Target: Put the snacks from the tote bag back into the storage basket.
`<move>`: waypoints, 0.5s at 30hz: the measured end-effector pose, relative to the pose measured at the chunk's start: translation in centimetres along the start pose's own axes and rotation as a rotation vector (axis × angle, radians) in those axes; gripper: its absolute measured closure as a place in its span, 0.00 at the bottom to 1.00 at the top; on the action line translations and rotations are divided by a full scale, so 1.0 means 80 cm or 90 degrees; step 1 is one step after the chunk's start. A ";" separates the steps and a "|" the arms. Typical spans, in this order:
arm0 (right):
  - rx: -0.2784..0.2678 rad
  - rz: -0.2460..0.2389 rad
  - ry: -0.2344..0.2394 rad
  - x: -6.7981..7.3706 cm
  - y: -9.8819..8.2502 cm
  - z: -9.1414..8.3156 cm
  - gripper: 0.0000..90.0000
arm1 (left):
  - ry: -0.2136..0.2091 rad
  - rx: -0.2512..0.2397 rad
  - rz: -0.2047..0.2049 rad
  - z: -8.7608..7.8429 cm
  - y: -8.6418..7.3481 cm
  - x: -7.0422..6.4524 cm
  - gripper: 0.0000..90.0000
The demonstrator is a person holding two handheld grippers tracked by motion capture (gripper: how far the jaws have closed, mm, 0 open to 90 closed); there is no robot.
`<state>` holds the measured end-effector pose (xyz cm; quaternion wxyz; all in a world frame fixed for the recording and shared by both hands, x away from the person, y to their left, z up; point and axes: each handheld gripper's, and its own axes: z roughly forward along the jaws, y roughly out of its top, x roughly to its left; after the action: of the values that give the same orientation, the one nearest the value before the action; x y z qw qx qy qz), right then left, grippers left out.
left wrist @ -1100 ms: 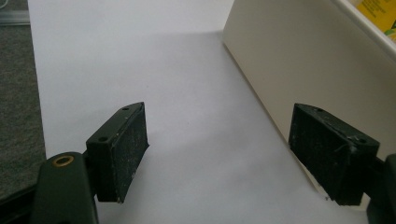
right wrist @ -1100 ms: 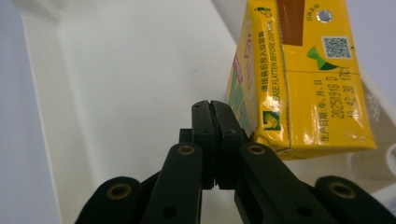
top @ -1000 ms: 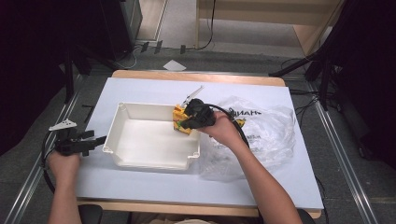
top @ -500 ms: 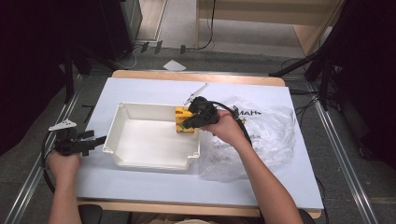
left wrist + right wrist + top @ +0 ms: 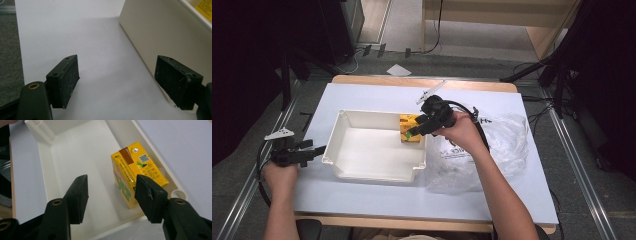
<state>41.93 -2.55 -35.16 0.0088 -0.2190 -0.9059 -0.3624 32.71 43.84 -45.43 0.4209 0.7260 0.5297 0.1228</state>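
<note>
A yellow drink carton (image 5: 408, 128) (image 5: 135, 170) stands upright in the far right corner of the white tray (image 5: 362, 170) (image 5: 45, 152). My right gripper (image 5: 416, 131) (image 5: 111, 195) hovers just above and in front of the carton; its jaws have just been opening and stand apart with nothing between them. The right pad (image 5: 147, 195) partly covers the carton's near edge. My left gripper (image 5: 314, 151) (image 5: 125, 85) rests open over the white table (image 5: 87, 37) just left of the tray's outer wall (image 5: 155, 32).
A crumpled clear plastic bag (image 5: 502, 145) lies on the table right of the tray, under the right forearm. The tabletop edge and dark floor (image 5: 10, 50) are close to the left gripper. A cable (image 5: 472, 117) trails from the right gripper.
The right gripper let go of the carton, which now stands in the tray corner, and rose slightly with its jaws spread. The left hand stayed where it was.
</note>
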 end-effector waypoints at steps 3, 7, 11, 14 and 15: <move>-0.001 0.002 0.000 -0.001 0.000 -0.002 0.45 | 0.001 0.000 -0.001 0.000 0.000 0.000 0.23; -0.007 0.005 -0.008 -0.003 -0.001 -0.006 0.38 | 0.001 -0.001 -0.001 0.000 0.000 0.000 0.23; -0.008 -0.009 -0.019 -0.006 -0.004 -0.009 0.32 | 0.001 0.000 -0.002 0.001 0.000 0.000 0.23; -0.008 -0.024 -0.037 -0.006 -0.004 -0.011 0.31 | 0.000 0.001 -0.002 0.001 0.000 0.000 0.23; -0.012 -0.026 -0.040 -0.007 -0.004 -0.013 0.31 | -0.001 0.001 -0.002 0.001 0.000 0.000 0.23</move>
<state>42.11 -3.66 -34.69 -0.0286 -0.2120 -0.9066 -0.3638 32.75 43.81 -45.48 0.4209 0.7258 0.5304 0.1214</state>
